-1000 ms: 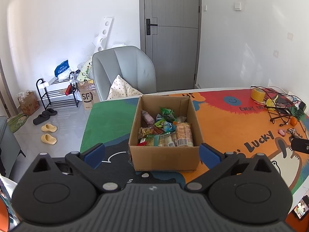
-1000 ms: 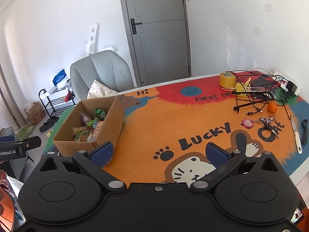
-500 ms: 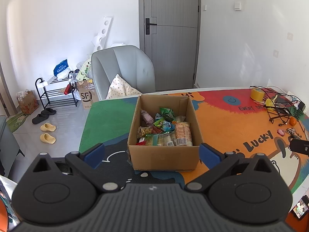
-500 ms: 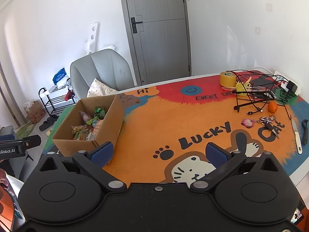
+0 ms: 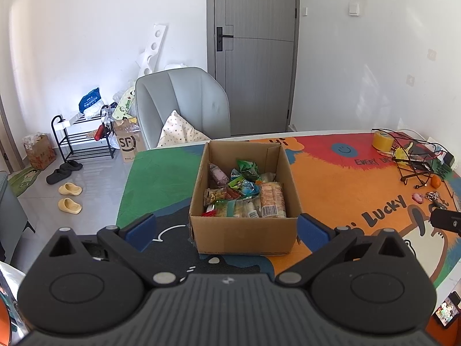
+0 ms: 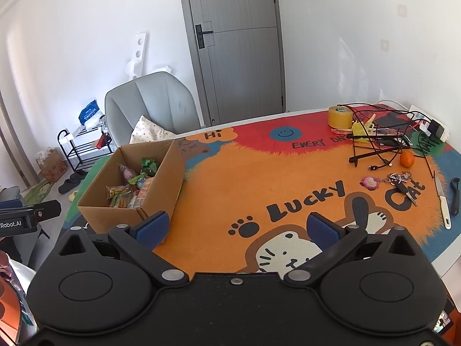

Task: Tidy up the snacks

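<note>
An open cardboard box (image 5: 245,236) sits on the colourful cat mat and holds several snack packets (image 5: 245,193). It also shows in the right wrist view (image 6: 112,216), at the left. My left gripper (image 5: 227,232) is open and empty, held in front of the box's near wall, with its blue pads to either side of it. My right gripper (image 6: 236,229) is open and empty, above the mat to the right of the box.
At the table's far right lie a black wire rack with cables (image 6: 380,132), a yellow tape roll (image 6: 340,116), an orange (image 6: 406,159), keys (image 6: 400,180) and a knife (image 6: 442,201). A grey chair (image 5: 184,103) stands behind the table.
Both views have shifted only slightly; the left gripper has drifted a little to the right against the box. Both grippers stay open and empty.
</note>
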Tool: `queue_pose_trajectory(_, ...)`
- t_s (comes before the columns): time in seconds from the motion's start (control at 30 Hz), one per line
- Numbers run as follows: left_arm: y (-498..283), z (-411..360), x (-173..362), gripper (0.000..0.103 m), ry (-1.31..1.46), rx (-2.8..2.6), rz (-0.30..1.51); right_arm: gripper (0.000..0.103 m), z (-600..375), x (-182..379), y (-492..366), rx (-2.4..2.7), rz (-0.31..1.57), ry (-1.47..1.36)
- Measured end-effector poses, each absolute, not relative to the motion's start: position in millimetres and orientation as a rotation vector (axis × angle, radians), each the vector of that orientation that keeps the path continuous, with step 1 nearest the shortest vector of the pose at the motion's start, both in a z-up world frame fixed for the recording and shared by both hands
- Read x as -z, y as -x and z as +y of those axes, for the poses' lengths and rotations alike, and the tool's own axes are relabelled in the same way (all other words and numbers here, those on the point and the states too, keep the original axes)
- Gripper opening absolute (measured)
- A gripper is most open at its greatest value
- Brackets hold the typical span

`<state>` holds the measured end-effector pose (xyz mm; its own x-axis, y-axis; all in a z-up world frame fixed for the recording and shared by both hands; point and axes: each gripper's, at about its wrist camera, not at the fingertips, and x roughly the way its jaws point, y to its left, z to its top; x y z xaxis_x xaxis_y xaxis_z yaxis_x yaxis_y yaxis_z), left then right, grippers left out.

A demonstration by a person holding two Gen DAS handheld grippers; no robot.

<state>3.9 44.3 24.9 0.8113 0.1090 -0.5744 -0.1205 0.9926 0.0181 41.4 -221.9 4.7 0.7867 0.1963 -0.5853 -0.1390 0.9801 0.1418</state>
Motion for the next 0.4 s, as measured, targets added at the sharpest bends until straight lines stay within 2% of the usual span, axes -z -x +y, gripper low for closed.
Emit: queue_pose_trajectory(0.4, -4.9, 43.0, -23.6, 0.103, 0.024, -0.114, 0.613, 0.103, -221.0, -4.6, -41.1, -0.18, 0.644, -0.093)
